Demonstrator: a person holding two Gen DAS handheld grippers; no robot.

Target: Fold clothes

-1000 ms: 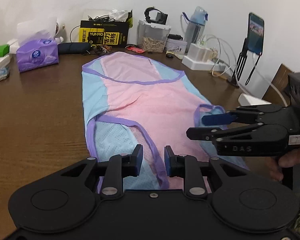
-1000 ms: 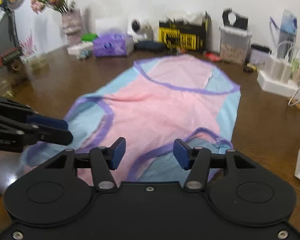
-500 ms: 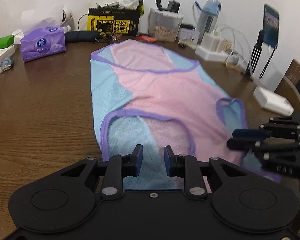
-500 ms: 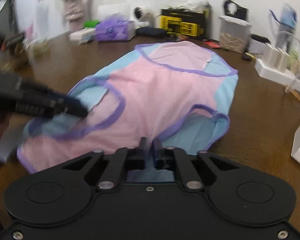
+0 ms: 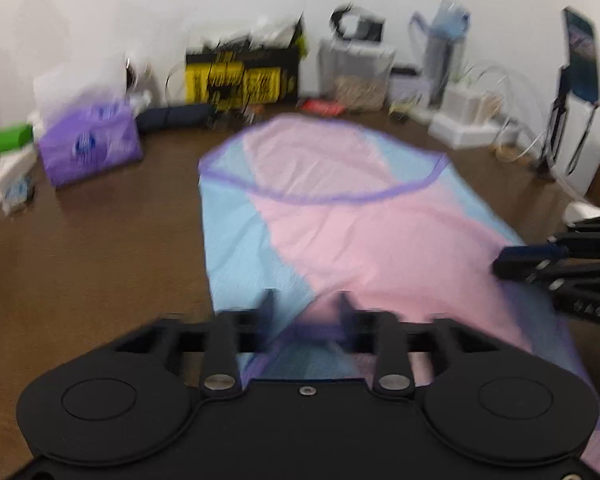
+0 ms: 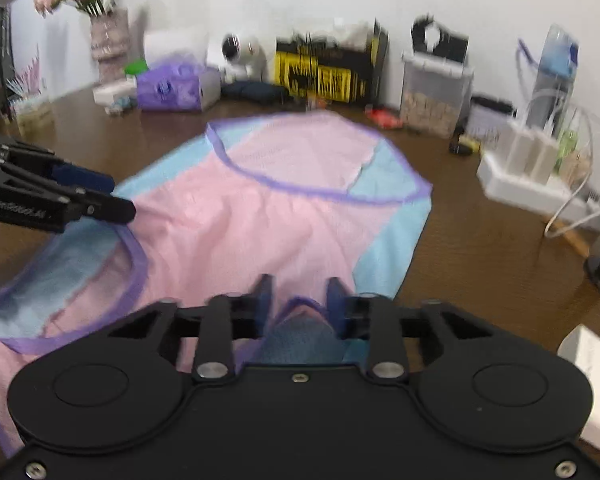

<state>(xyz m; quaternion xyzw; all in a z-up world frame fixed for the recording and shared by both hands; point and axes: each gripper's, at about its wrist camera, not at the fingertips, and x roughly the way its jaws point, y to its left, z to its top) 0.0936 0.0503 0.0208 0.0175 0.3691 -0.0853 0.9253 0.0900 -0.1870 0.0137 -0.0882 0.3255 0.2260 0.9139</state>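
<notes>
Hovering both claws low over the pink-and-blue garment (image 5: 364,216) spread flat on the brown table (image 5: 80,264). My left gripper (image 5: 306,312) has fingers parted, purple-trimmed hem bunched between them at 6 o'clock; frame is blurred, so contact is unclear. My right gripper (image 6: 300,300) is likewise parted, straddling a raised armhole fold, not clamped on it. Purple tissue pack (image 5: 90,144) sits at 10 o'clock, yellow box (image 5: 240,76) at 12.
</notes>
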